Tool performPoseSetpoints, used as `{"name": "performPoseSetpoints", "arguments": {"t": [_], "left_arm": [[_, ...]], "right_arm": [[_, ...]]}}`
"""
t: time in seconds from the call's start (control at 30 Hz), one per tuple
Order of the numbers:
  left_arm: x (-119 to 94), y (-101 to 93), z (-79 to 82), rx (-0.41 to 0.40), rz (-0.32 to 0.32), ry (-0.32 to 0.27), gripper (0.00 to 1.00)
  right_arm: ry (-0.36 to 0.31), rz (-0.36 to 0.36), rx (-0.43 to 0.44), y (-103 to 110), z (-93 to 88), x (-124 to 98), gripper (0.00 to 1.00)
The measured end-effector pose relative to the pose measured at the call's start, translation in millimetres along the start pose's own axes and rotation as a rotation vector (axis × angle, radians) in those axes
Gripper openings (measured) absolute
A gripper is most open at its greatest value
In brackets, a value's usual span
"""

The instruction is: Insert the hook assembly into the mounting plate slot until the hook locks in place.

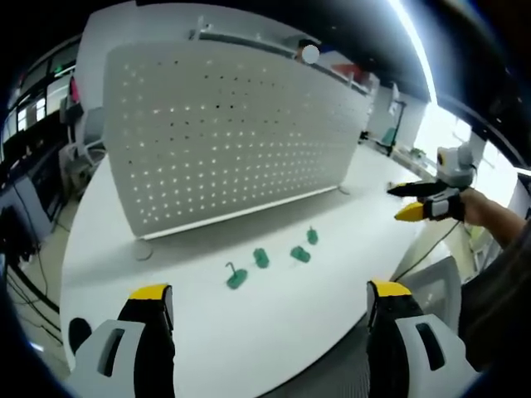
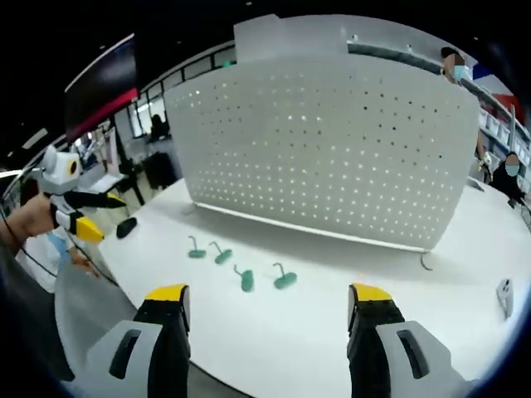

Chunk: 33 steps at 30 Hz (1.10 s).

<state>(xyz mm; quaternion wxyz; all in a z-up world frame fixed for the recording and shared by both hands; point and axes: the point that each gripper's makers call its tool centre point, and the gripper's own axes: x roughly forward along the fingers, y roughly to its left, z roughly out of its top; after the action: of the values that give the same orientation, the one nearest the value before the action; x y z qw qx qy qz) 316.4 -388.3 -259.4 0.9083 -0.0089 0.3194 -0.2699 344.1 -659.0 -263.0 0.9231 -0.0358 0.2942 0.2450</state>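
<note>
Pegboard: I saw a white perforated panel (image 1: 232, 137), thin, slightly curved in the fisheye, standing upright on small feet on the smooth white table (image 1: 332, 307).
Hooks: four green plastic hooks (image 2: 241, 269) lay flat in a loose row before the panel; each long axis pointed roughly toward it, I judged.
Left gripper (image 1: 270, 303): my jaws were spread, holding nothing.
Right gripper (image 2: 265, 307): spread too, empty.

Left gripper (image 1: 270, 303) and right gripper (image 2: 270, 307) both have their fingers spread wide, holding nothing. A hand (image 1: 474, 207) grips the right one, forearm bare.
</note>
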Motion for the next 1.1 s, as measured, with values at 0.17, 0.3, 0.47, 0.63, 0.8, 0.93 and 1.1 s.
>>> {"name": "performPoseSetpoints", "arguments": {"t": [0.17,0.3,0.47,0.63,0.8,0.93,1.1], "left_arm": [[0.4,1.4,-2.7,-0.005,0.001,0.006,0.99],[1.1,1.3,-5.1,-0.005,-0.001,0.012,0.99],[1.9,2.6,-4.7,-0.005,-0.003,0.017,0.99],[3.9,10.5,-3.8,-0.009,0.008,0.025,0.98],[5.1,12.3,-4.5,-0.015,0.014,0.028,0.98],[7.8,13.1,-8.3,-0.012,0.017,0.041,0.98],[8.7,13.2,-11.9,-0.02,0.016,0.05,0.98]], "right_arm": [[0.022,0.002,-0.021,1.7,-2.2,7.4,0.77],[0.036,0.01,-0.049,3.2,-5.2,16.6,0.74],[0.034,0.037,-0.042,9.0,-6.9,30.5,0.65],[0.041,0.084,-0.071,22.2,-7.6,49.9,0.55],[0.041,0.134,-0.106,40.3,-5.6,65.0,0.45],[0.067,0.166,-0.121,47.3,-12.0,83.1,0.39],[0.108,0.197,-0.168,57.2,-18.9,101.2,0.37]]}}
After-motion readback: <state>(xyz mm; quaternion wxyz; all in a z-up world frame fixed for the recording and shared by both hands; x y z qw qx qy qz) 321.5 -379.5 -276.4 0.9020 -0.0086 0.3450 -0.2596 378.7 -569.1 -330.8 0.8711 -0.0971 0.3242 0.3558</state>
